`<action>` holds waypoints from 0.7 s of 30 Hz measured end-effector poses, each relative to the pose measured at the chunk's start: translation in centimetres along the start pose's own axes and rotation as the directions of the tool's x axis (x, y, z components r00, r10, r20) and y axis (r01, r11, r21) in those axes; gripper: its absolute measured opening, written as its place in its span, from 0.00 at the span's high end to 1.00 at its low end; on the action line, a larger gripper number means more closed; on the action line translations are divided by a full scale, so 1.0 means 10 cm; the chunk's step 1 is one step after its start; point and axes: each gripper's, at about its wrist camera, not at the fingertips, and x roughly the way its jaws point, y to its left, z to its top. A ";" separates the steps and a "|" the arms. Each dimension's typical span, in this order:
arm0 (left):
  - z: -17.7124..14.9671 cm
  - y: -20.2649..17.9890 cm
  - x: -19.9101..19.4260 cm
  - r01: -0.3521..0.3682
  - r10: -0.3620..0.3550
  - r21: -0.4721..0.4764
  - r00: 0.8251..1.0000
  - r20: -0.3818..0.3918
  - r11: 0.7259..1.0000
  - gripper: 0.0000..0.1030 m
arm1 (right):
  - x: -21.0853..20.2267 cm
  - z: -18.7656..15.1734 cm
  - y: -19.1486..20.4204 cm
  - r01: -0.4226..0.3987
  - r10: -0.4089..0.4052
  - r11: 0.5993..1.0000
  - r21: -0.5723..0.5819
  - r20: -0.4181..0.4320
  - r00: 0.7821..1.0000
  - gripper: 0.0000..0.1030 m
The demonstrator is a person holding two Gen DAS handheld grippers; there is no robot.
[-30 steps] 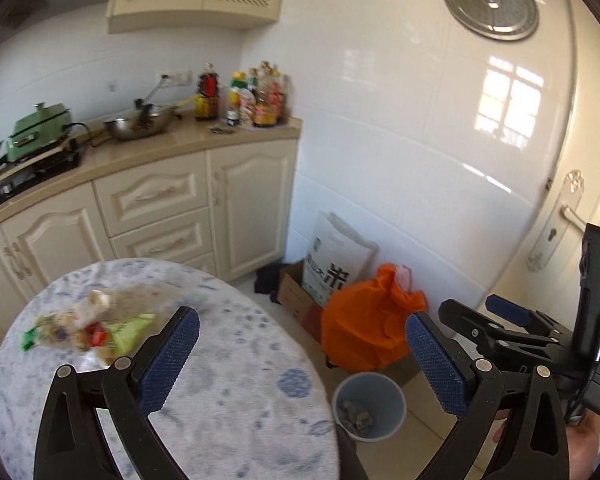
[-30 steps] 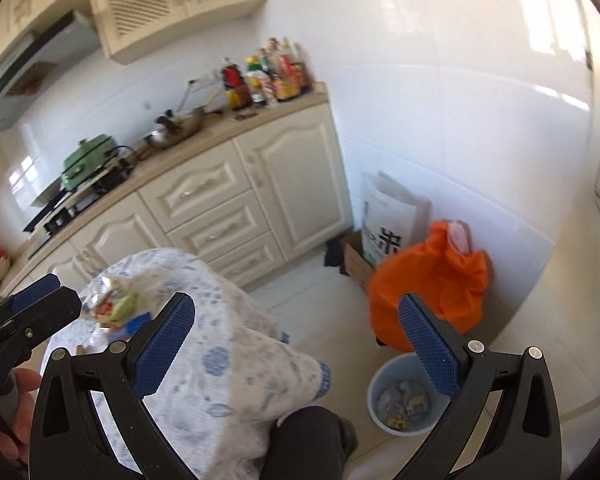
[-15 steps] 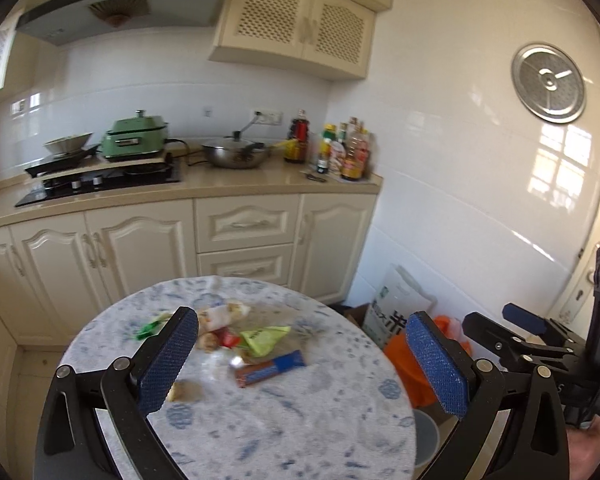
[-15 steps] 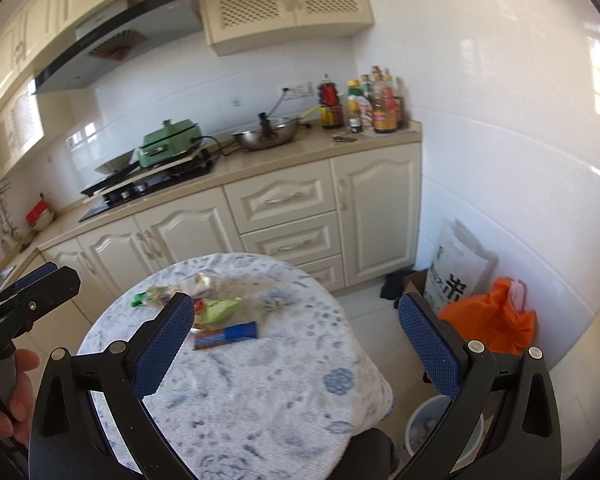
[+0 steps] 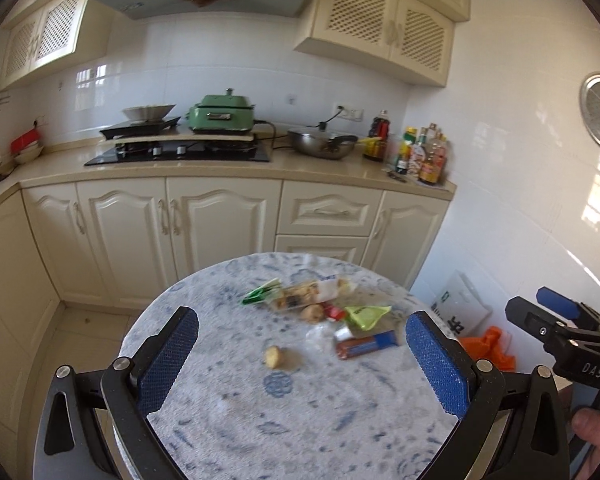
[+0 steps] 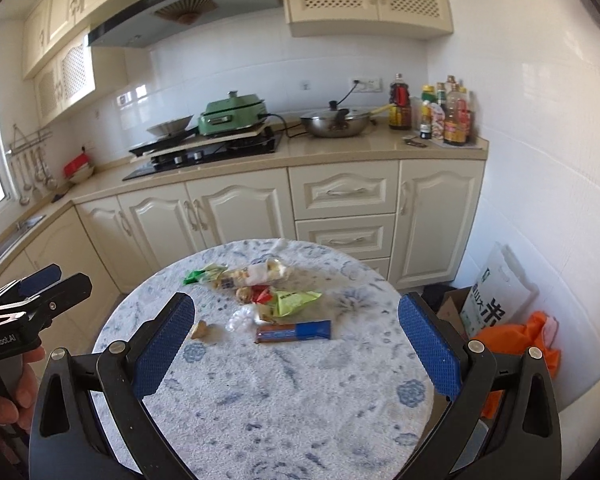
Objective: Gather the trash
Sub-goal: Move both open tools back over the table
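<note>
While both tongs are held wide apart and empty above a round bench (image 5: 300, 420) covered in a blue-patterned cloth, a small heap of trash is seen lying toward its far side. The left tongs (image 5: 300, 364) and right tongs (image 6: 296, 344) are kept well short of the litter. A blue-and-brown wrapper (image 6: 294, 331) is seen nearest, a green packet (image 6: 294, 302) just behind it, and a small brown scrap (image 5: 273, 357) lies apart.
</note>
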 end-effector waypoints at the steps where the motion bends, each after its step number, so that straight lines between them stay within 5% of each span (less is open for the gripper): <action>1: 0.02 0.03 0.02 -0.007 0.007 -0.004 1.000 -0.006 1.000 0.01 | 0.06 -0.01 0.05 -0.009 0.009 1.000 -0.012 -0.012 1.000 0.00; 11: -0.12 0.34 0.71 -0.074 0.069 -0.027 0.987 -0.148 0.997 0.01 | 0.68 -0.22 0.19 -0.052 0.038 0.995 -0.081 -0.165 0.986 0.00; 21: -0.23 0.32 1.88 -0.090 0.094 0.026 0.947 -0.308 0.996 0.01 | 1.65 -0.55 -0.08 -0.071 0.023 0.990 -0.122 -0.355 0.935 0.00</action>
